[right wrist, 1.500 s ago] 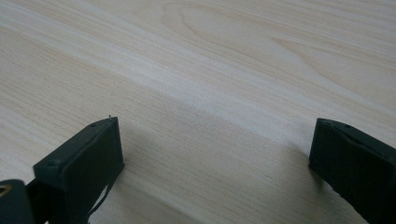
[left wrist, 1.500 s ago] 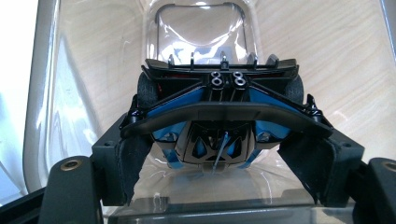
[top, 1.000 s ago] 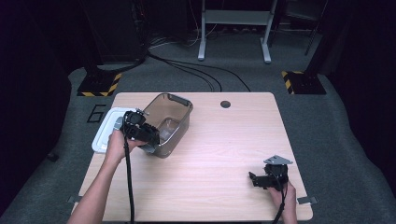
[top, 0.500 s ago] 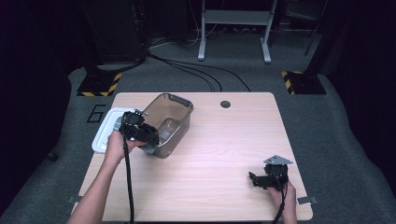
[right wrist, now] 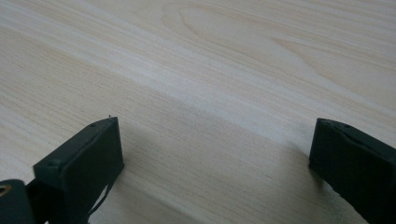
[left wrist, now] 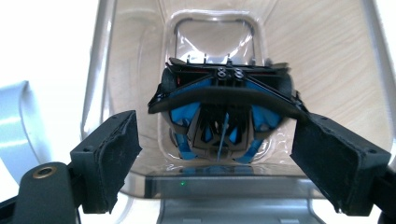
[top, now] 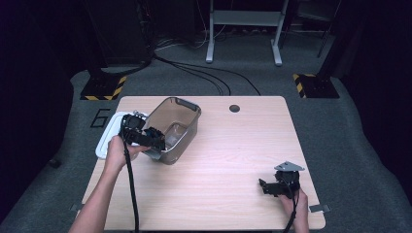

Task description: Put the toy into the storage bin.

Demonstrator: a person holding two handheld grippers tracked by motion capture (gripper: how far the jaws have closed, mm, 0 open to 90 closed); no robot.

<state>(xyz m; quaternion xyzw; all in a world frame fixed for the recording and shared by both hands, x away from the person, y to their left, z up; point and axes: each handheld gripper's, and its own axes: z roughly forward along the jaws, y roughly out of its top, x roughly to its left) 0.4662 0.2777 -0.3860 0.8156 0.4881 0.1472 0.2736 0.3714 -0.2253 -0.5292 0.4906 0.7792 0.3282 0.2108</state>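
Observation:
A clear smoky plastic bin point(top: 179, 122) stands tilted at the table's left, its mouth turned toward my left gripper point(top: 156, 141). In the left gripper view I look into the bin point(left wrist: 121, 70); its grey rim lip point(left wrist: 224, 207) lies low between the pads. My left gripper point(left wrist: 212, 158) is open and its jaws have just been opening; the pads stand apart from the rim. A black and blue shape point(left wrist: 224, 112) shows deep in the bin; I cannot tell whether it is an object or a reflection. My right gripper point(top: 265, 187) point(right wrist: 212, 140) is open over bare wood at the front right.
A white lid point(top: 108, 138) point(left wrist: 37, 56) lies flat to the left of the bin, near the table's left edge. The wooden table point(top: 233, 145) point(right wrist: 210, 56) has a round cable hole point(top: 234, 108) at the back. Cables and stand legs are on the floor beyond.

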